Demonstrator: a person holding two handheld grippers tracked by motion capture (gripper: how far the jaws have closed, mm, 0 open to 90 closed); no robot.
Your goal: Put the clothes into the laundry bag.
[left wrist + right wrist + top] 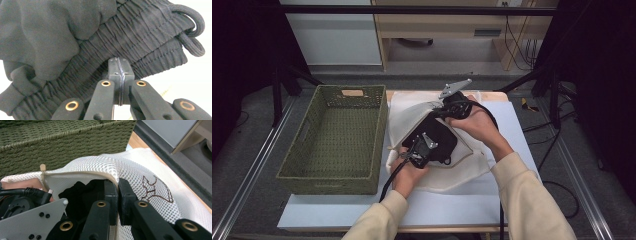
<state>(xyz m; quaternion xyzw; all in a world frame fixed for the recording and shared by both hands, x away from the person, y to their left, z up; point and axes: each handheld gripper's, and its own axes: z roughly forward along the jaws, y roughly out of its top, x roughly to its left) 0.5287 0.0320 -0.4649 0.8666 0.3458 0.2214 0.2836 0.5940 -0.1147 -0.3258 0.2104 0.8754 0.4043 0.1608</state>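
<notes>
Mesh bag (pixel 412 112), white, lies on the table (pixel 512 130) just right of the basket (pixel 334 137), spread flat with its zipped mouth facing the basket side; zipper pull (pixel 43 167) at the mouth edge, dark embroidered mark (pixel 156 188) on the mesh. Bag's long axis runs roughly from the near edge toward the far edge of the table. Black shorts (pixel 434 140), gathered elastic waistband and thick drawcord (pixel 192 30), bunched up, sit at the bag's mouth, partly under the lifted flap, long axis slanting from near-left to far-right. Basket is green woven, rectangular, handle cutout in far wall. Left hand (pixel 407 175) comes from the near edge, palm wrapped round the left gripper (pixel 120 67), pointing away from the person; fingers (pixel 113 68) pressed together, tips against the waistband, a thin bit of fabric possibly pinched, cannot tell for sure. Right hand (pixel 477 122) reaches in from the right, wrist bent, right gripper (pixel 117 192) pointing left toward the basket; fingers (pixel 126 192) clamped on the bag's mouth edge, holding it raised over the shorts. Grey plate (pixel 455 89) on top, tilted.
</notes>
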